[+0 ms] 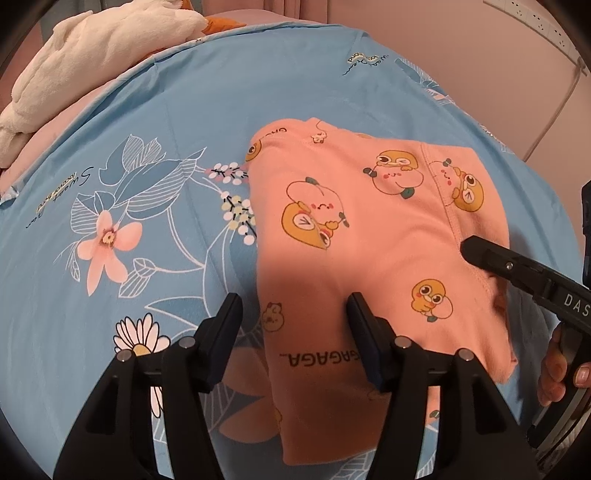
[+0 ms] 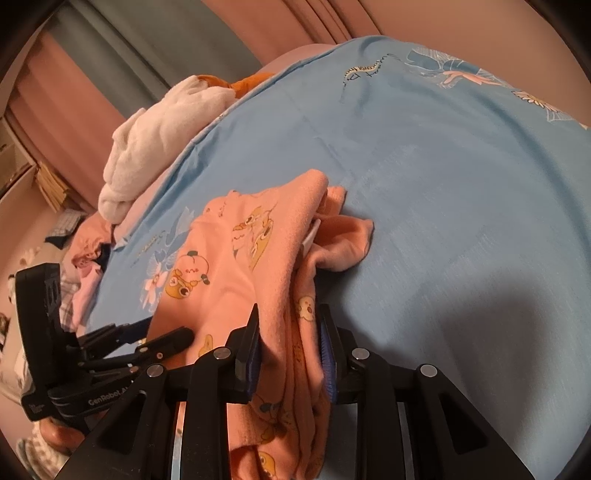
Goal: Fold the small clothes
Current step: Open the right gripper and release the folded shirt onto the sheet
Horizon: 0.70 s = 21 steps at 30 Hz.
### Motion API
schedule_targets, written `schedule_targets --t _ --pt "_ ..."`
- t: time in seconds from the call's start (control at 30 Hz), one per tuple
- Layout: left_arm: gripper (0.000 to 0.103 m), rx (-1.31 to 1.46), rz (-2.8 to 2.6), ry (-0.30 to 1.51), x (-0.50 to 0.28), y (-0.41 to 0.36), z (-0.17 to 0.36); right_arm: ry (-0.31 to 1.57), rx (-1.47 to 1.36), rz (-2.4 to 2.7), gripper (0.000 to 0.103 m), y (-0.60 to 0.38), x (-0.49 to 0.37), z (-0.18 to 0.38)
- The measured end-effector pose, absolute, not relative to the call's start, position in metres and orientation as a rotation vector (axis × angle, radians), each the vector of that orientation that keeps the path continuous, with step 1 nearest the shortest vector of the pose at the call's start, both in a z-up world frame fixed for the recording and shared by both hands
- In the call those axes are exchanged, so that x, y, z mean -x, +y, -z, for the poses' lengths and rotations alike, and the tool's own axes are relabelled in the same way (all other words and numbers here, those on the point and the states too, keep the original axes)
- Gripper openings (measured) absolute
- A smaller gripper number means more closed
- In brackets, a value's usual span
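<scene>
A pink garment (image 1: 369,229) printed with cartoon ducks lies partly folded on the blue flowered sheet (image 1: 155,122). My left gripper (image 1: 295,306) hovers over the garment's near left edge with its jaws open; the cloth lies under them and the pads do not press it. In the right wrist view, my right gripper (image 2: 290,325) is shut on a bunched fold of the garment (image 2: 229,258), and the cloth hangs down between its pads. The right gripper (image 1: 467,251) reaches in from the right onto a seam. The left gripper (image 2: 166,330) shows at lower left.
A white fluffy blanket (image 1: 92,55) and an orange item (image 1: 221,22) lie at the sheet's far left corner. More clothes are piled (image 2: 85,254) beyond the sheet's left edge. A hand (image 1: 561,369) holds the right gripper's handle. Bare blue sheet (image 2: 461,184) stretches right of the garment.
</scene>
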<state>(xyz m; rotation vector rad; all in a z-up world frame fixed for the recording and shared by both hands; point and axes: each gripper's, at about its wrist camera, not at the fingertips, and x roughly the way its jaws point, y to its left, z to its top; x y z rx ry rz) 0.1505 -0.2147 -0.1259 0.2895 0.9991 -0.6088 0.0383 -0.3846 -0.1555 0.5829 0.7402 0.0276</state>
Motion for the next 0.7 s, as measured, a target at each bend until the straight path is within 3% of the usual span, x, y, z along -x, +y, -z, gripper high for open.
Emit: schedule_targets --t 0.7 --pt "0.066 -0.291 0.596 1.005 -0.140 -0.202 0.126 0.762 -0.554 0.017 0.032 -0.378 -0.027 0.155"
